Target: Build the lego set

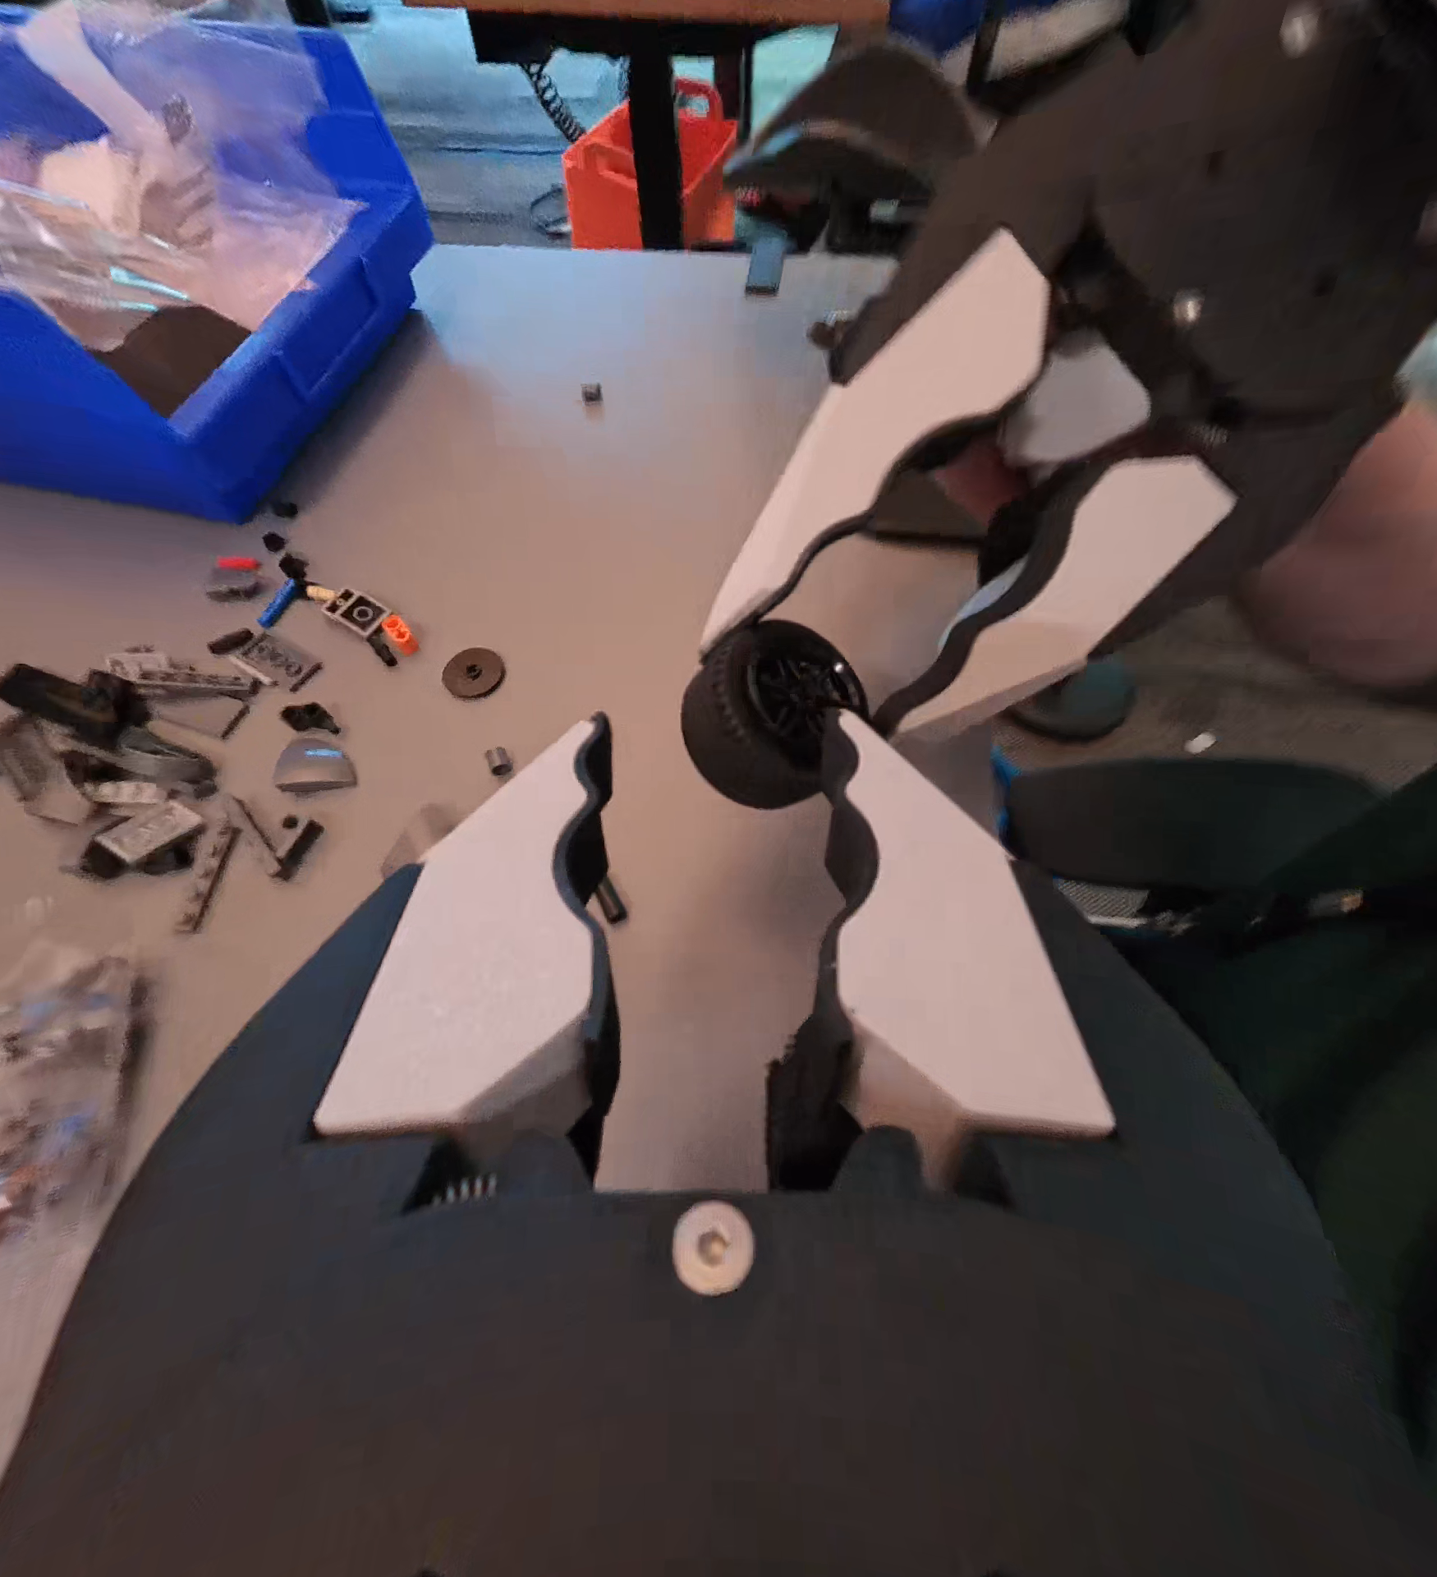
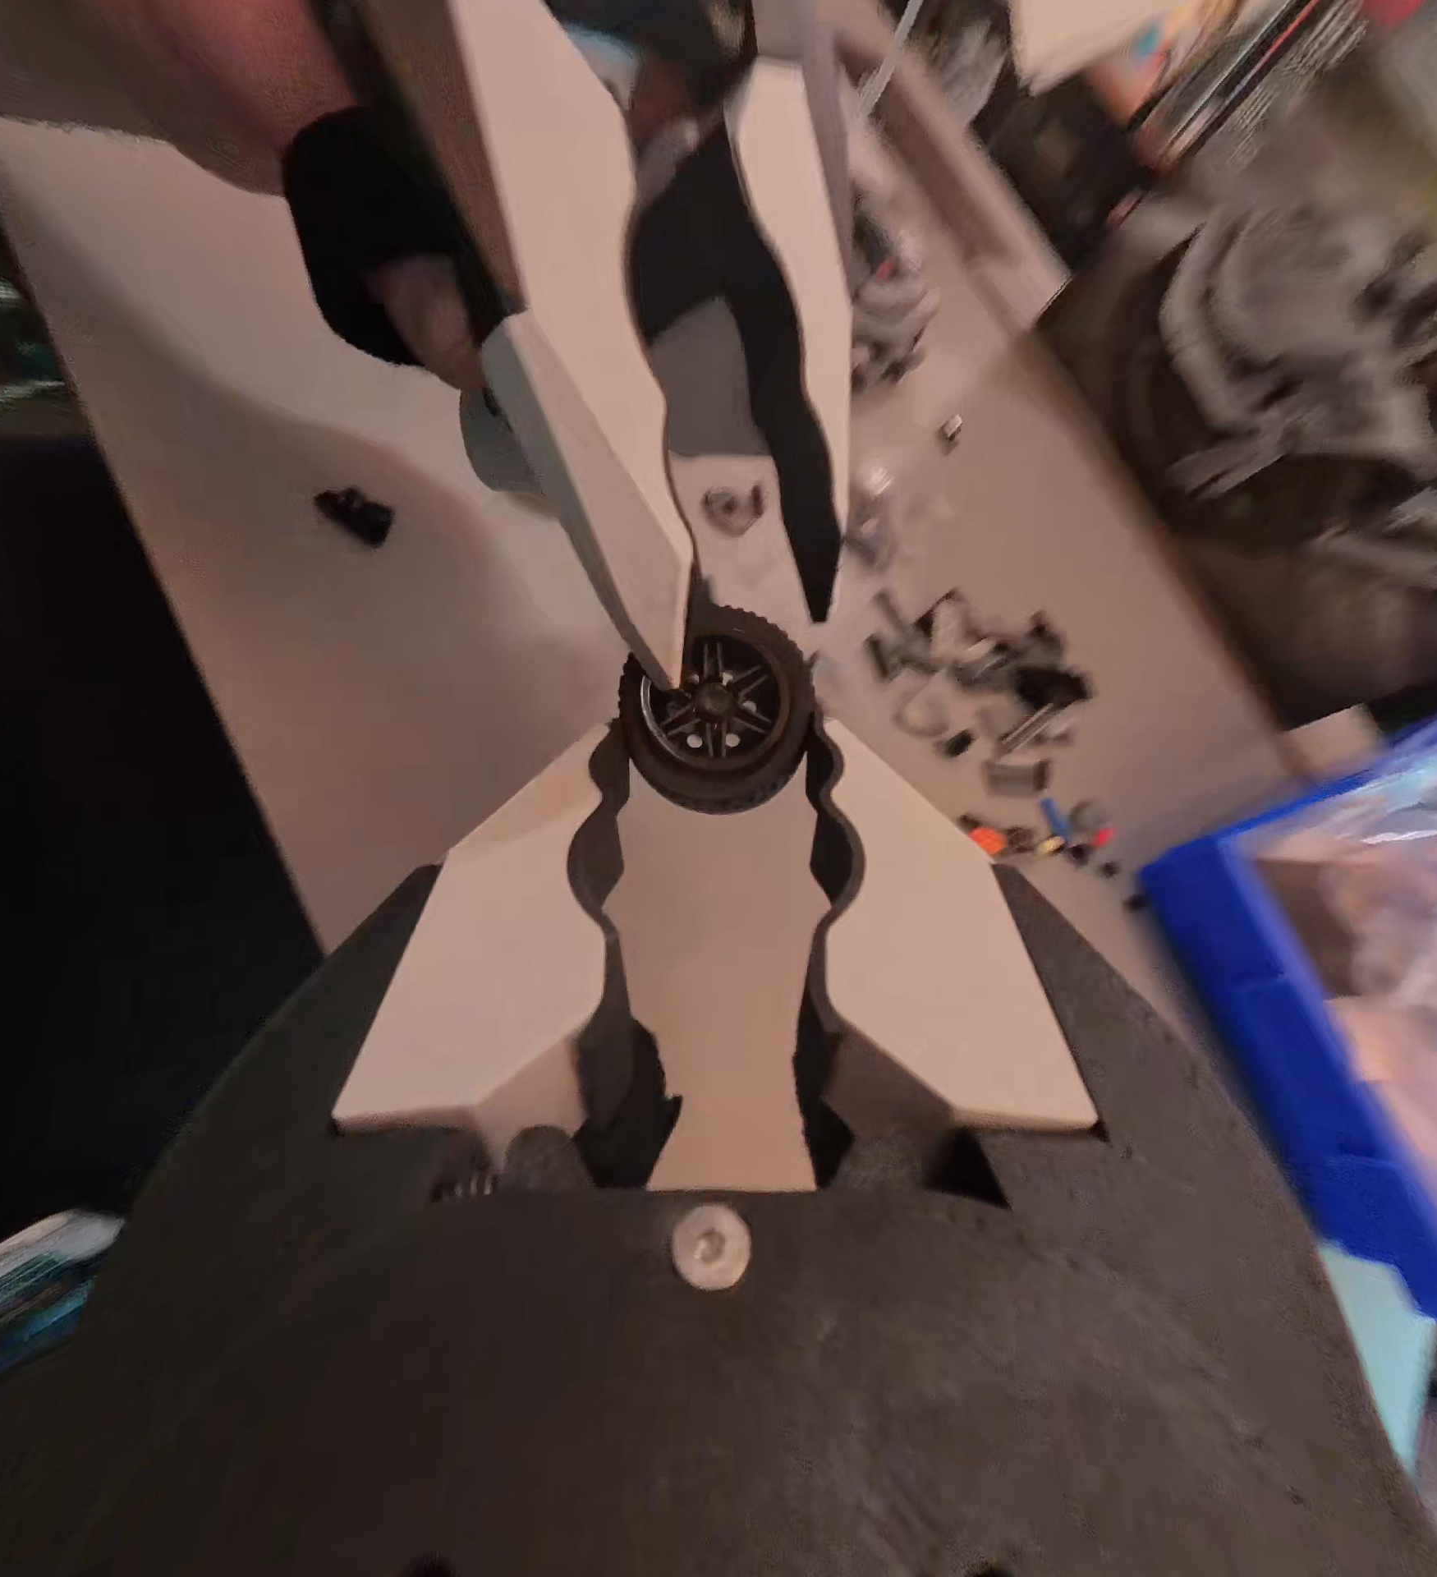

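Left wrist view: left gripper (image 1: 719,734) has its fingers spread, nothing pinched between them. A small black wheel (image 1: 762,717) with tyre and spoked rim sits just past its tips, touching the right-hand fingertip. The right gripper (image 1: 792,683) comes in from upper right; its two tips lie against the wheel, one at the tyre's top edge, one at the rim side. The rim face points right and slightly toward the camera, so the wheel's axle line runs roughly left-right, tilted. The wheel is off the grey table (image 1: 544,478), held above it near the table's right edge. Loose lego pieces (image 1: 152,751) lie scattered at left, mostly black and grey, a few blue and orange. A blue bin (image 1: 288,341) with clear plastic bags stands at upper left. Another clear bag of parts (image 1: 41,1092) lies at lower left, blurred.

Right wrist view: right gripper (image 2: 715,734) pinches the wheel (image 2: 711,708) by the tyre, one tip on each side. The spoked rim faces the camera, axle pointing along the fingers. The left gripper (image 2: 741,631) reaches down from above, fingers apart, one tip touching the rim's upper left edge. The lego pieces (image 2: 979,683) and blue bin (image 2: 1261,981) are at right, heavily blurred. A gloved hand (image 2: 391,282) shows at upper left.
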Tool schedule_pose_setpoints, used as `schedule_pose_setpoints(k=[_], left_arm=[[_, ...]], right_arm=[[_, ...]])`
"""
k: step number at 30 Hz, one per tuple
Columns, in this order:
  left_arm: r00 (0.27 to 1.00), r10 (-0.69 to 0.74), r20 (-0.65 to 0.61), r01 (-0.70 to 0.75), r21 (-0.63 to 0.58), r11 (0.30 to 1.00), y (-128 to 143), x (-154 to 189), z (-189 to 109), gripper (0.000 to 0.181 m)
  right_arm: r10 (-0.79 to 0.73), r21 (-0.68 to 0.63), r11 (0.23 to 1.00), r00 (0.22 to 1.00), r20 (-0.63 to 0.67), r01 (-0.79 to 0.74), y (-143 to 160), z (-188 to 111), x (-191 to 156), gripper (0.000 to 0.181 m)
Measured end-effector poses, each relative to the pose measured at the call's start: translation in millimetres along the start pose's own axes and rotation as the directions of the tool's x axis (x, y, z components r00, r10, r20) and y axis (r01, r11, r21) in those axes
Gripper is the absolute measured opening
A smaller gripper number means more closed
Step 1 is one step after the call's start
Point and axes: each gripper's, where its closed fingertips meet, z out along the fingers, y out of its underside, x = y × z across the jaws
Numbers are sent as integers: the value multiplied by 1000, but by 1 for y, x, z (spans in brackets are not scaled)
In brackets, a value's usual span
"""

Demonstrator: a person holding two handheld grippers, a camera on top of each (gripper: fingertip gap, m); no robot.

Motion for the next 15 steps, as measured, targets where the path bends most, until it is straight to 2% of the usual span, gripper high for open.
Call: schedule_pose_setpoints(k=[4,6,8,10,12,13,15], left_arm=[[947,-248,-204,268,76,960,-10,3,-10,44],[901,-294,-319,336,84,938,-16,12,-13,30],[895,-284,-343,335,97,937,-16,11,-16,28],[907,-262,-331,312,108,944,-16,9,-16,26],[930,-216,-296,258,112,960,-13,7,-16,25],[928,-193,-318,246,133,960,-17,11,-19,25],[930,-159,-331,233,198,952,-28,12,-25,25]], right_arm=[[-151,83,982,972,-181,168,-22,-5,13,40],[-201,109,967,950,-239,232,-30,-7,16,40],[-208,134,960,947,-243,245,-34,-7,16,43],[-159,205,959,971,-177,194,-39,-11,13,48],[-1,323,946,998,-58,20,-47,-24,18,53],[86,358,930,996,19,-87,-48,-29,22,53],[190,349,904,964,186,-246,-45,-30,21,50]])
